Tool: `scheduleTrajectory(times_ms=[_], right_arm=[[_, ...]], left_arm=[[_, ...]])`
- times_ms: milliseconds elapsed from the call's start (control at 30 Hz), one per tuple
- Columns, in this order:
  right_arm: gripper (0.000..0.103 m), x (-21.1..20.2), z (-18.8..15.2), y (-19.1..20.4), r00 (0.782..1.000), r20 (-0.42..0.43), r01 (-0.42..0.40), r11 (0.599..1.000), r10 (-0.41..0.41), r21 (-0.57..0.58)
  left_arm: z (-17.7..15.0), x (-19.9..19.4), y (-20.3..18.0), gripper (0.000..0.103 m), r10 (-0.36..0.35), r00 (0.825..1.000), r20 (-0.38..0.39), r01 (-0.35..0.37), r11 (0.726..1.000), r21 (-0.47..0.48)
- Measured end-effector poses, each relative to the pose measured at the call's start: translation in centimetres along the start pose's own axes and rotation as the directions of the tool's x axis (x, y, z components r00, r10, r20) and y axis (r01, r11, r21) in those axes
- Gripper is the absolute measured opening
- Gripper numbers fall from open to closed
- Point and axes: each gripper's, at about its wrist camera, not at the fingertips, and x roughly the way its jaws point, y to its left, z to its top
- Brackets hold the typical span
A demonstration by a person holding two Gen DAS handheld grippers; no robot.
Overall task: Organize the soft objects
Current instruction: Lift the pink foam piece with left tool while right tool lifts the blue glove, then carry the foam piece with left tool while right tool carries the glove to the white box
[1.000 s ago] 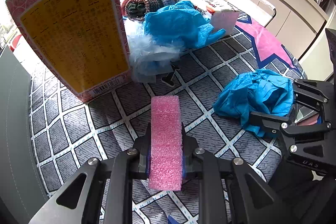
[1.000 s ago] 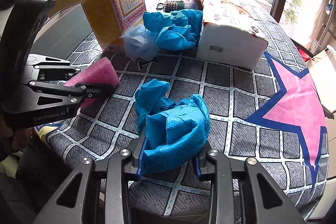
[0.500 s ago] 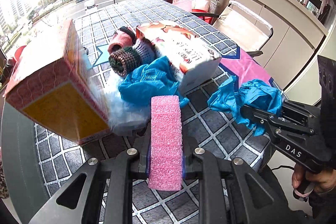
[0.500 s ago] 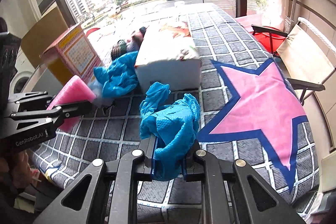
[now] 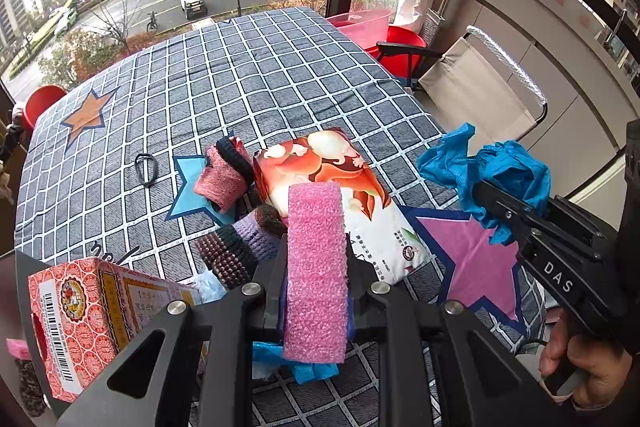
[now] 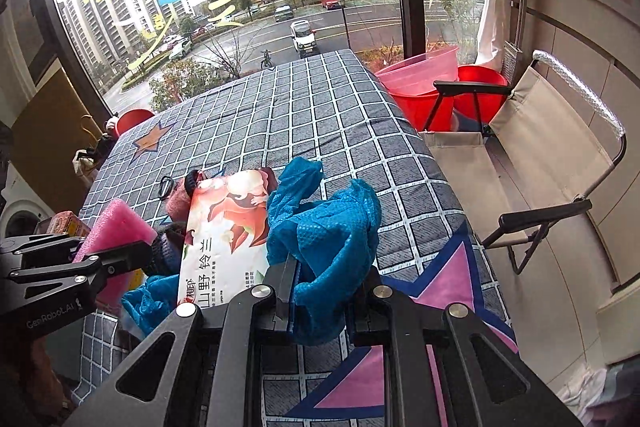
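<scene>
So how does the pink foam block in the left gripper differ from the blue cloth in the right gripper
The pink foam block is a stiff, straight-edged slab; the blue cloth is a crumpled, shapeless bundle. The foam block stands upright between the left gripper fingers, while the cloth flops over both sides of the right gripper. The foam looks finely bubbled, the cloth dimpled. Both are clamped and held up above the checked table.
</scene>
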Motion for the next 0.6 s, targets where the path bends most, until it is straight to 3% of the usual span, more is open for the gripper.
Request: scheduleTrajectory(times_ms=[300, 600], right_arm=[[0.018, 2.5, 3.8, 3.6, 0.997, -0.049, -0.055, 0.997, 0.053, -0.047], [0.018, 0.6, 4.9, 8.8, 0.994, -0.009, -0.113, 0.984, 0.113, -0.137]], left_arm=[[2.9, -1.8, 4.7, 0.021, 0.031, 0.999, 0.020, -0.028, 0.991, -0.129], [1.3, -5.2, 10.0, 0.021, 0.044, 0.997, 0.064, -0.028, 0.973, -0.227]])
